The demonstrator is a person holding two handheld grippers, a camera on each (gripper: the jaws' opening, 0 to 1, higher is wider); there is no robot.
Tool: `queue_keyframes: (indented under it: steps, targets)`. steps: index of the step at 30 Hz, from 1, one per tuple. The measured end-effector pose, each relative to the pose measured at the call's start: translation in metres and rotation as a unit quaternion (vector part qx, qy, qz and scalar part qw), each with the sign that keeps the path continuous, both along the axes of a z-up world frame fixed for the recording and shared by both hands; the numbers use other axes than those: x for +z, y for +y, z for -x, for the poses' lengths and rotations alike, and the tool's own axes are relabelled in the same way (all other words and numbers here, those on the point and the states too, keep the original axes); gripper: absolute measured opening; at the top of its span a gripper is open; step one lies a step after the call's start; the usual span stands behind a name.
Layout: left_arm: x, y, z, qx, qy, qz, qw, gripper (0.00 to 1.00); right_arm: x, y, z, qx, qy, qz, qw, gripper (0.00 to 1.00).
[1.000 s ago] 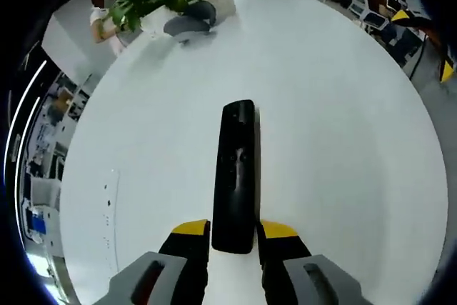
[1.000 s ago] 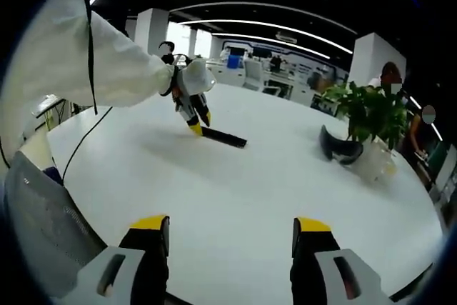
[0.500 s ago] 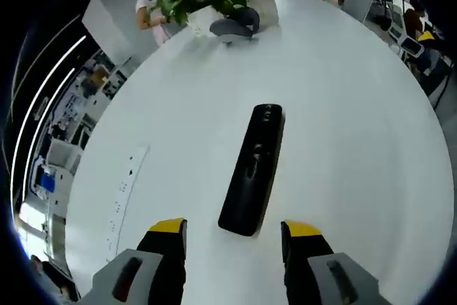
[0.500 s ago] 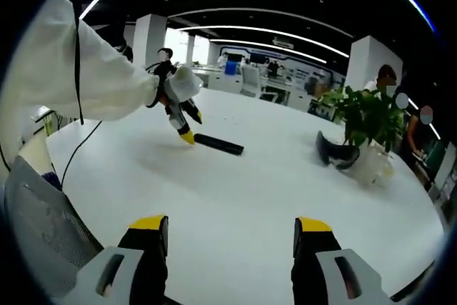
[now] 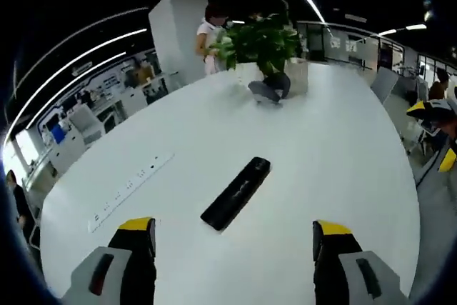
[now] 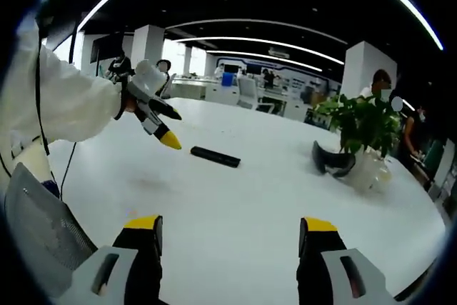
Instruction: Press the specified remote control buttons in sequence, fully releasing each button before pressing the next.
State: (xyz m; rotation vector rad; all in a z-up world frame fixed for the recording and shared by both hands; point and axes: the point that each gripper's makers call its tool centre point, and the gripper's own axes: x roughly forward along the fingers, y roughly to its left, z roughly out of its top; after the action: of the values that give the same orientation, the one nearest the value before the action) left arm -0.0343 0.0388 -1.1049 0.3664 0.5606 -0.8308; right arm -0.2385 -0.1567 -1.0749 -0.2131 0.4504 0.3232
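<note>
A black remote control [image 5: 236, 193] lies flat on the white round table [image 5: 343, 155], seen also in the right gripper view as a thin dark bar [image 6: 215, 156]. My left gripper [image 5: 235, 234] is open, raised above and behind the remote, jaws wide apart with nothing between them. In the right gripper view the left gripper [image 6: 166, 136] hangs in the air left of the remote, held by a white-sleeved arm [image 6: 64, 108]. My right gripper [image 6: 230, 228] is open over the near part of the table, far from the remote.
A potted green plant [image 5: 263, 41] and a dark headset-like object [image 5: 270, 89] stand at the table's far side; both appear as plant [image 6: 364, 126] and dark object [image 6: 333, 161]. A power strip [image 5: 130, 189] lies at the left. A grey chair back [image 6: 36, 233] is close by. People stand behind.
The left gripper has let go of the remote, opened wide and lifted up and back. The remote now lies free on the table. The right gripper has barely moved.
</note>
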Motion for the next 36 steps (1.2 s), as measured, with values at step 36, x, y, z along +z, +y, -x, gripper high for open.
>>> queue_keyframes:
  steps: [36]
  targets:
    - [0.084,0.118,0.189,0.3,-0.193,0.138,0.9238,1.0,0.02,-0.029,0.004,-0.065,-0.053,-0.008,0.9965,0.95]
